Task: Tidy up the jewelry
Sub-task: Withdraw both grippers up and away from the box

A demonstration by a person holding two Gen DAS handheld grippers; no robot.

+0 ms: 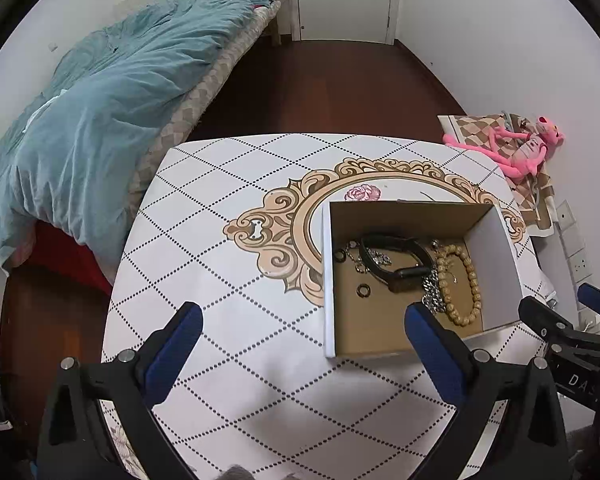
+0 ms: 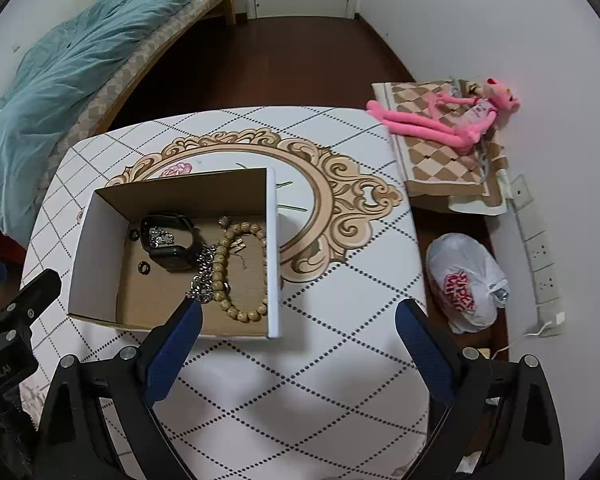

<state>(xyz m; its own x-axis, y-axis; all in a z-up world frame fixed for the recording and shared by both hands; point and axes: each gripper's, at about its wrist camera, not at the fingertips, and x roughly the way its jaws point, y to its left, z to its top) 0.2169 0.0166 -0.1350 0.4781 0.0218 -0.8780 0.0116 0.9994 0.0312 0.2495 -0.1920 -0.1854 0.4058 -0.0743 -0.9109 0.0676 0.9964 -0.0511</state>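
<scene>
An open cardboard box (image 1: 496,248) (image 2: 274,248) stands on the patterned table (image 1: 228,208) (image 2: 340,320). Inside lie a wooden bead bracelet (image 1: 466,284) (image 2: 224,276), a black watch (image 1: 400,258) (image 2: 172,248), a silver chain (image 1: 432,296) (image 2: 204,276) and small dark rings (image 1: 363,290) (image 2: 144,268). My left gripper (image 1: 304,320) is open and empty, above the table at the box's near left corner. My right gripper (image 2: 298,316) is open and empty, above the box's near right corner. The right gripper shows at the left wrist view's right edge (image 1: 572,320).
A bed with a teal quilt (image 1: 100,100) (image 2: 60,68) lies left of the table. A pink plush toy (image 1: 520,148) (image 2: 452,120) rests on a checkered cushion at the right. A white plastic bag (image 2: 464,280) and a power strip (image 2: 540,256) are on the floor at right.
</scene>
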